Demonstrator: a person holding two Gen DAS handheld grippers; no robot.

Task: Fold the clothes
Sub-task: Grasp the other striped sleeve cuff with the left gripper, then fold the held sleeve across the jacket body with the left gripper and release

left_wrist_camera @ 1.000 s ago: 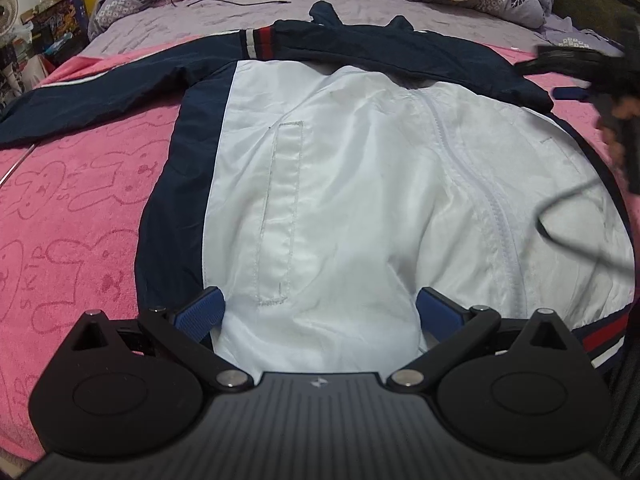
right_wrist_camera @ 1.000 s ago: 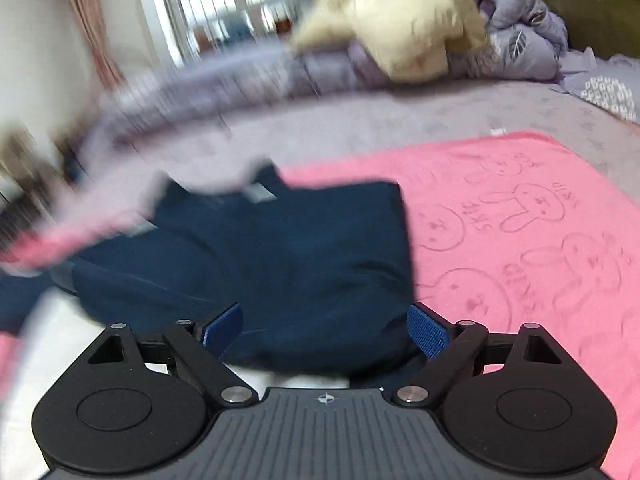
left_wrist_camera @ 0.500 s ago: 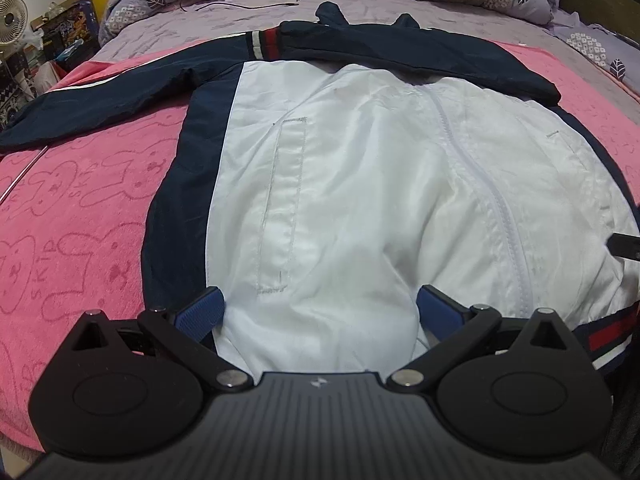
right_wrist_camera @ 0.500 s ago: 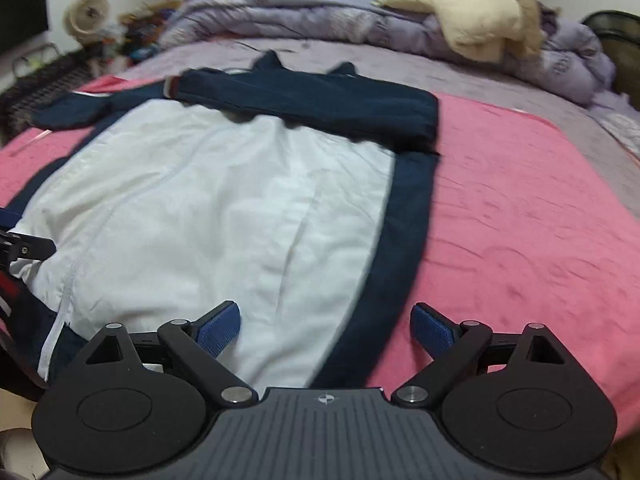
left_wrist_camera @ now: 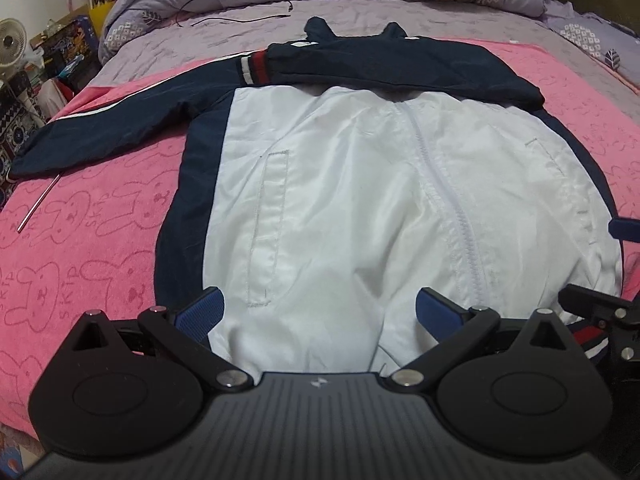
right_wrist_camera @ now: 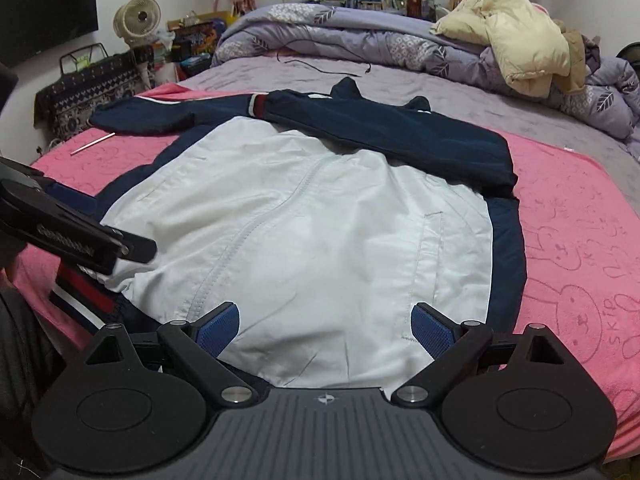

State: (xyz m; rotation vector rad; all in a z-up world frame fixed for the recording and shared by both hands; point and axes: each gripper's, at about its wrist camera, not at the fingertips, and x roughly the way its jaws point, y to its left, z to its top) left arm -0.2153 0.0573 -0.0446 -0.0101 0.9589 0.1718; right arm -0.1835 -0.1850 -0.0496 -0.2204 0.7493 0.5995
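Trouble comes if my left hand-held gripper (left_wrist_camera: 318,312) and right hand-held gripper (right_wrist_camera: 325,326), both wide and empty at the jacket's (left_wrist_camera: 360,208) hem low in frame, pinch only the slippery white top layer, dragging the folded sleeve (right_wrist_camera: 384,132) askew on the bed (right_wrist_camera: 568,248).

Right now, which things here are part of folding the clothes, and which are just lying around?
For the job: jacket, left gripper, right gripper, pink towel.

Lying about: cream coat, black cable, thin rod, fan.
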